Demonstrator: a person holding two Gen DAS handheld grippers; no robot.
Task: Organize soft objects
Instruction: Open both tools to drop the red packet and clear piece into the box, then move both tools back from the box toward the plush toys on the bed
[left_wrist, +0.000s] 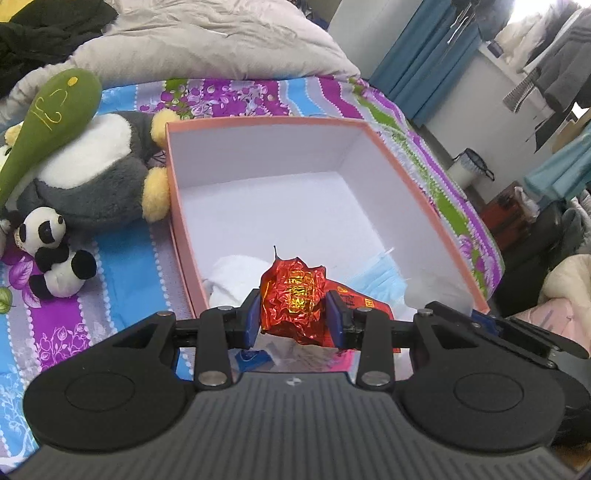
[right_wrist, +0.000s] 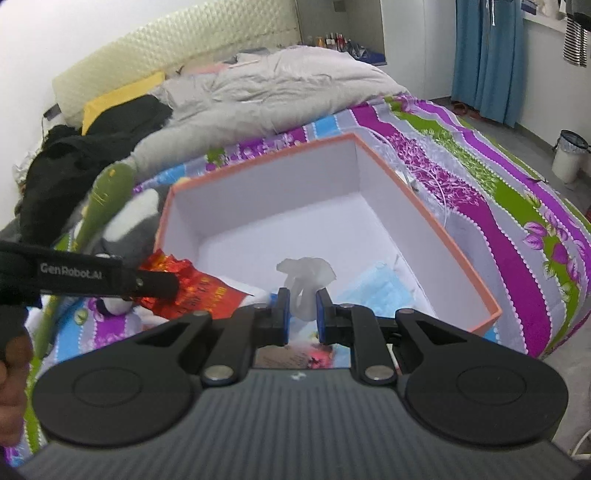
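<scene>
- My left gripper (left_wrist: 294, 314) is clamped on a crumpled red foil wrapper (left_wrist: 293, 295) — both blue pads press its sides, and the foil bulges up above them.
- My right gripper (right_wrist: 302, 314) pinches a small translucent plastic bag (right_wrist: 306, 280); the jaws stand narrow with the bag's bunched neck between them, its loose top flaring above the tips.
- Just past both sets of fingers lies the pink-rimmed box (left_wrist: 258, 122), open-topped and white inside, sitting on the floral bedsheet (left_wrist: 122, 258).
- The relation I steer by: the box's open mouth is forward of and below each load, so release means carrying on forward over the near rim — I judge both hands are about equally close to it.
- Already at the near end of the box are a white cloth (left_wrist: 236, 277) and a blue face mask (left_wrist: 380, 282); the far half is bare.
- Left of the box, untouched, rest a grey-and-white plush (left_wrist: 96, 173) and a small panda toy (left_wrist: 51, 251).
</scene>
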